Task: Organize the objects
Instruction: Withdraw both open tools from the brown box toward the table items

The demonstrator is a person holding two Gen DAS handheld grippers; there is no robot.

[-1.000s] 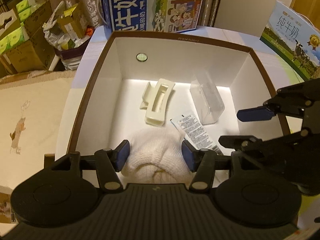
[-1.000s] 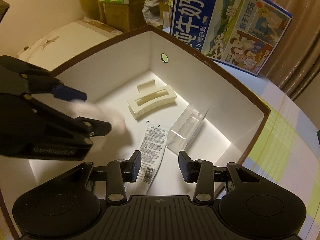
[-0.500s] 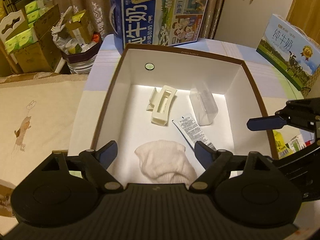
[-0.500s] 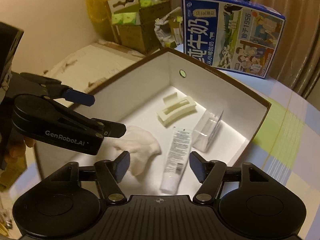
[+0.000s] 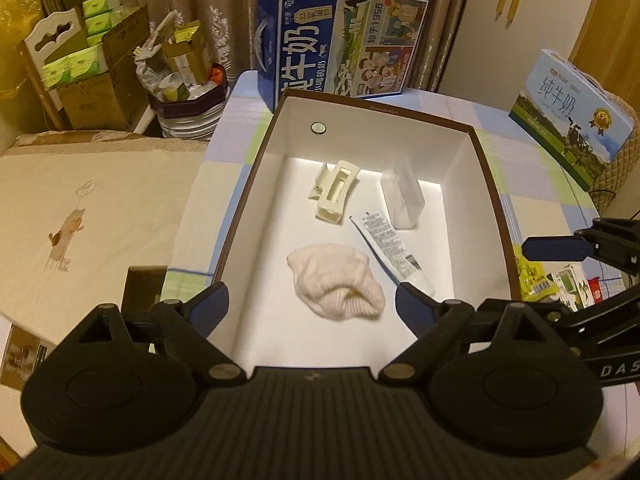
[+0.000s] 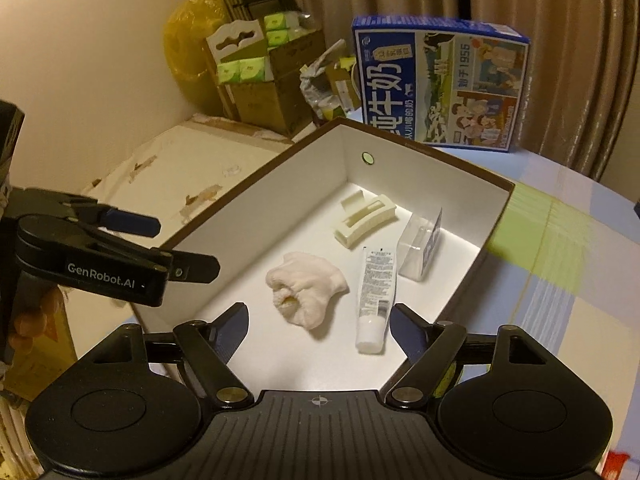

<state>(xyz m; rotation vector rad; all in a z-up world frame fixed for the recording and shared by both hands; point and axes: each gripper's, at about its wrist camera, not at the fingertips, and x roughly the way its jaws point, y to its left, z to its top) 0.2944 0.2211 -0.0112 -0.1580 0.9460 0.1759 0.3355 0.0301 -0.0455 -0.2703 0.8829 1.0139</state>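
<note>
Your left gripper [image 5: 312, 306] hangs above the near edge of the brown-rimmed white cardboard box [image 5: 256, 168], its 2 jaws spread wide apart and holding nothing. Your right gripper [image 6: 318, 326] is in the same posture over the near right corner of the box [image 6: 496, 216], jaws wide apart and empty.

Inside the box, nearest to you, lies the crumpled cream knitted sock [image 5: 336, 284], alone on the white floor, touching no finger. Just right of it you see the white squeezable tube with printed label [image 5: 390, 250], lying flat with its cap toward you; it seems not to touch the sock, but the gap is small. Farther in lies the cream plastic claw hair clip [image 5: 334, 194], and to its right the small clear plastic case [image 5: 402, 200], close to the flat end of the tube. On the far wall there is 1 small round hole [image 5: 318, 127].

Behind the box the big blue milk carton box [image 5: 340, 44] stands on the pastel checked tablecloth [image 6: 560, 240].
</note>
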